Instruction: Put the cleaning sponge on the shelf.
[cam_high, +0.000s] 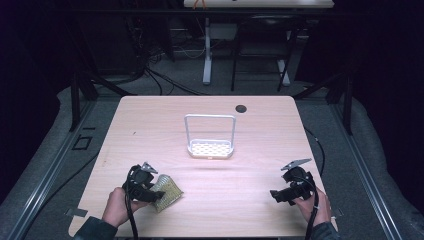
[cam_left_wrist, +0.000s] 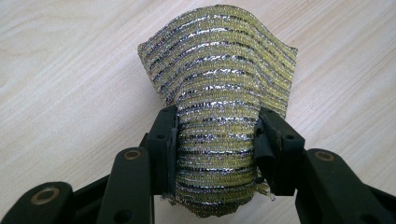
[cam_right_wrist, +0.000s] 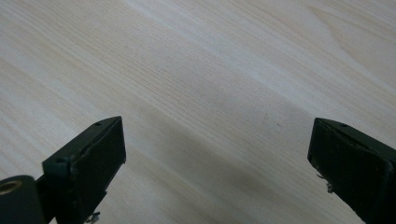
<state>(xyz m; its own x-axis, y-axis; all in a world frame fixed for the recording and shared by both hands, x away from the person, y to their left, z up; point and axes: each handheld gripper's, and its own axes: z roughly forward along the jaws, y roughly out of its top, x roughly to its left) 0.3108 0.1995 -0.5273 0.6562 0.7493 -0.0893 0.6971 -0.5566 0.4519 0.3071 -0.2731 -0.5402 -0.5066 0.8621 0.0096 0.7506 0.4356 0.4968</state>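
- Left gripper (cam_high: 156, 196), near table's (cam_high: 150, 125) front-left corner, held in left hand (cam_high: 118, 206); jaws clamped on scourer (cam_high: 167, 192).
- Scourer (cam_left_wrist: 219, 93): yellow and silver mesh pad, pinched at its waist between both jaws in left gripper view, fanning wide beyond them, wavy along far edge.
- Scourer's far end low over wood; touching or just above, hard to tell from high view.
- Rack (cam_high: 210, 136), white, at table's middle: perforated tray with tall hoop handle upright over it, well apart from both grippers.
- Dark round spot (cam_high: 241, 108) on wood near far edge, right of rack; probably a cable hole.
- Right gripper (cam_high: 276, 195), near front-right corner, held in right hand (cam_high: 314, 206); jaws pointing left toward table's middle.
- Right gripper (cam_right_wrist: 217, 158) in its own view: jaws wide apart, bare wood grain between them.
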